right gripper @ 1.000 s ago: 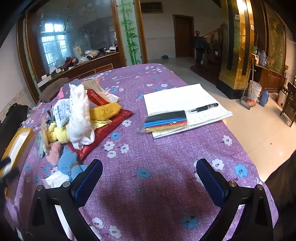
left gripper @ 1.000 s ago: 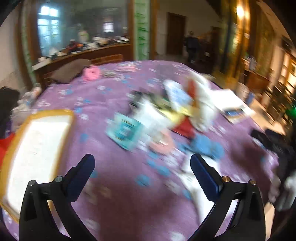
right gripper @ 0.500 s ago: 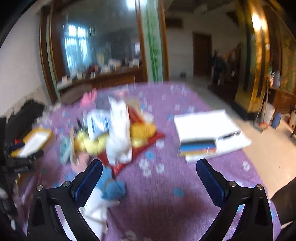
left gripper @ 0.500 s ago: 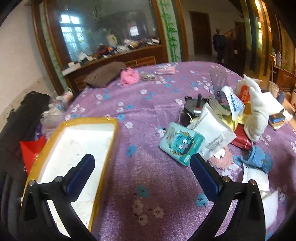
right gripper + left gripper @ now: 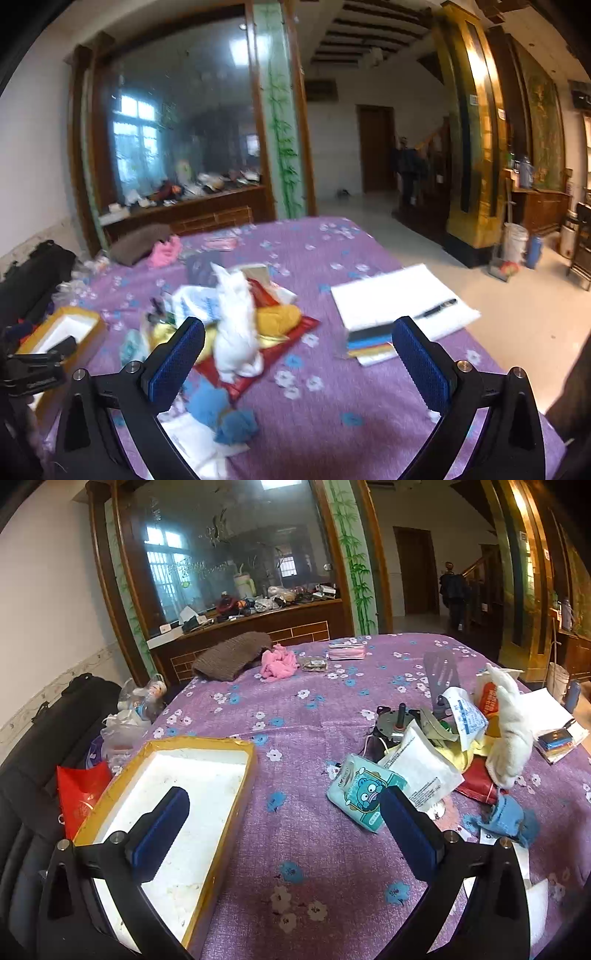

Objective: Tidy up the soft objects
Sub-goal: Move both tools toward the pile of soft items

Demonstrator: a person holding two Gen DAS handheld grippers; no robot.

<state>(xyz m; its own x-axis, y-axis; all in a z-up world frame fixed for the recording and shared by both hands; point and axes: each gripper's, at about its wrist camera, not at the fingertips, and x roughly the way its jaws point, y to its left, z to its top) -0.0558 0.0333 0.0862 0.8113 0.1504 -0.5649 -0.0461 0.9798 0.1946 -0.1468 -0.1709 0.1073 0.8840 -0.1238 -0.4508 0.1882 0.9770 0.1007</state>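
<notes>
A heap of soft things lies on the purple flowered tablecloth (image 5: 303, 716): a white plush toy (image 5: 511, 731) (image 5: 236, 325), a blue cloth (image 5: 511, 818) (image 5: 221, 410), a teal tissue pack (image 5: 364, 794) and yellow fabric (image 5: 277, 317). A yellow-rimmed white tray (image 5: 177, 805) (image 5: 62, 328) sits at the table's left. My left gripper (image 5: 284, 830) hangs open over the tray's right rim, left of the heap. My right gripper (image 5: 295, 358) is open, raised above the table in front of the plush. Neither holds anything.
A pink cloth (image 5: 277, 661) and a brown knitted item (image 5: 232, 655) lie at the far edge. A motor part (image 5: 393, 722), a spatula (image 5: 441, 675) and paper packets sit in the heap. White papers with a pen (image 5: 399, 299) lie right. Dark bags stand left.
The left view has swung left and steadied, bringing the tray under the left finger. The right gripper has risen and tilted up, so more of the room shows.
</notes>
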